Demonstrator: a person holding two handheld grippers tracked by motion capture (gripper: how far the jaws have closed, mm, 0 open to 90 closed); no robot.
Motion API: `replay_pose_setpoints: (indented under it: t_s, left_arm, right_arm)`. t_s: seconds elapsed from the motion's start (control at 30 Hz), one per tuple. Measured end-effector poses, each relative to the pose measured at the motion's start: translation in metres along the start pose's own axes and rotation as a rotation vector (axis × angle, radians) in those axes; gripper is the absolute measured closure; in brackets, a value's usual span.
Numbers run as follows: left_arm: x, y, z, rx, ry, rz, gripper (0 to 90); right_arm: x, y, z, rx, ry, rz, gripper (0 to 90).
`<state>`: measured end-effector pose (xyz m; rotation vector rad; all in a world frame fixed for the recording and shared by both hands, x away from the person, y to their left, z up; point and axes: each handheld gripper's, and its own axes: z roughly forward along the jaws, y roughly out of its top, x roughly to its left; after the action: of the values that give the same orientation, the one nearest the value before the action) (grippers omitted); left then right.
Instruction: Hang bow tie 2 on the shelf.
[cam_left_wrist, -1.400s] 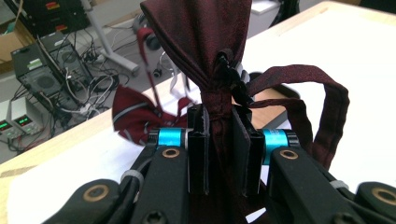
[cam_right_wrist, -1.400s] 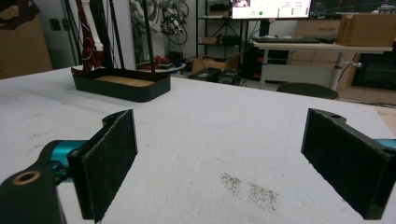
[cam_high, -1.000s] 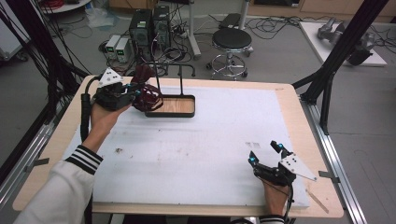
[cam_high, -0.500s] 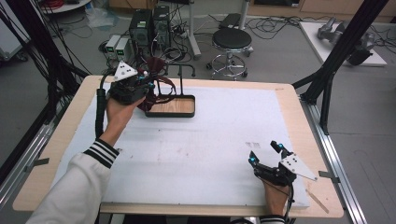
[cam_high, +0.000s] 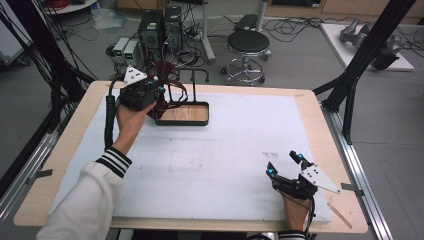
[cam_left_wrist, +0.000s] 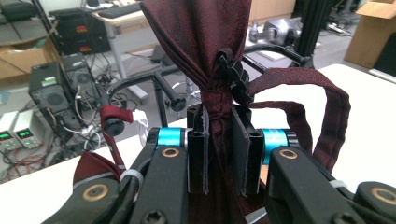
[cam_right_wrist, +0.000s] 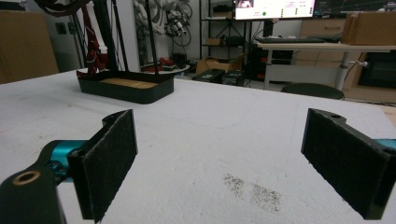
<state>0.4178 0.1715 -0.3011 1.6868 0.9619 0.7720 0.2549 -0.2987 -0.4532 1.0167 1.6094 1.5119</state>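
A person's left hand holds the left tongs (cam_high: 150, 92) at the far left of a white-covered surface (cam_high: 225, 150), clamped on a dark red cloth (cam_high: 167, 87) draped at a black stand (cam_high: 187, 87) rising from a wood-floored tray (cam_high: 182, 114). Near the front right corner, the right tongs (cam_high: 285, 164) rest in the other hand, jaws spread apart over bare surface.

A cloth (cam_high: 167, 90) hangs on the rack (cam_high: 192, 92) (far left), above its tray (cam_high: 182, 121).
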Motion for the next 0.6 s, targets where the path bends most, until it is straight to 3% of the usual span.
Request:
replay_pose_setpoints:
  t_s: [0.6]
  left_arm:
    - [0.0031,-0.0054,0.0101,0.004,0.052,-0.018,77.6]
  right_arm:
    - [0.0001,-0.0001,-0.0005,0.002,0.005,0.011,9.7]
